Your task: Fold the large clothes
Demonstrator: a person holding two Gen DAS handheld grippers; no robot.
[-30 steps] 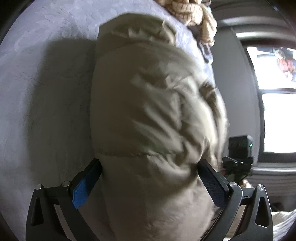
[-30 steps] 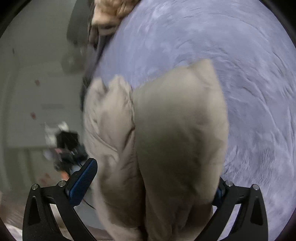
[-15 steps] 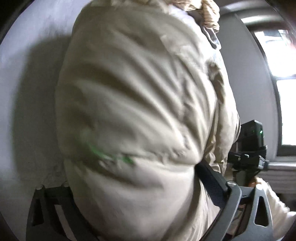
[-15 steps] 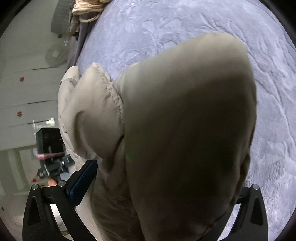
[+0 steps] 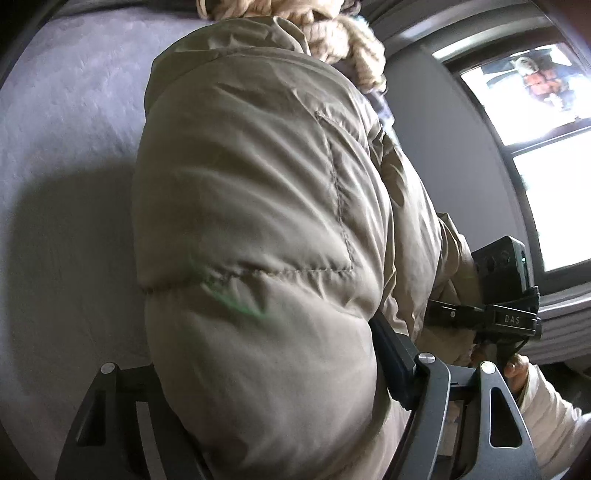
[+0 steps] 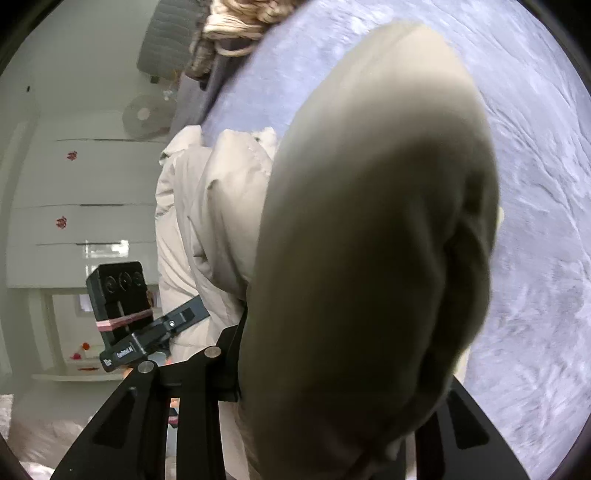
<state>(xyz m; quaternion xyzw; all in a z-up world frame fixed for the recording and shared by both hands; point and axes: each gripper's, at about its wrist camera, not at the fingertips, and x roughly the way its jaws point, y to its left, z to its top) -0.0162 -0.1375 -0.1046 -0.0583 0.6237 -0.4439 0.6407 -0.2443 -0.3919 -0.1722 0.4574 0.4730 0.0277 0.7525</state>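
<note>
A puffy beige jacket (image 5: pixel 258 206) lies bunched on the lilac bedspread (image 5: pixel 74 110) and fills most of both views. My left gripper (image 5: pixel 266 373) has its jaws closing on a thick fold of the jacket. Its right finger (image 5: pixel 393 356) presses into the fabric and its left finger is buried under it. The right gripper (image 6: pixel 332 387) is closing too, with a rounded bulge of the jacket (image 6: pixel 369 240) squeezed between its jaws; only its left finger (image 6: pixel 231 354) shows. Each view shows the other gripper beyond the jacket, the right unit (image 5: pixel 506 280) and the left unit (image 6: pixel 122 295).
A cream knitted garment (image 5: pixel 332 33) lies at the far end of the bedspread (image 6: pixel 535 184). A bright window (image 5: pixel 554 184) is off the bed on one side. White cabinets (image 6: pixel 85 184) and a fan (image 6: pixel 144 118) stand on the other. A hand in a pale sleeve (image 5: pixel 546 398) holds the right unit.
Both grippers' jaws have come in on the jacket, and the fabric now bulges up close to both cameras. The right gripper's left finger has moved inward. Both hands have risen with the jacket.
</note>
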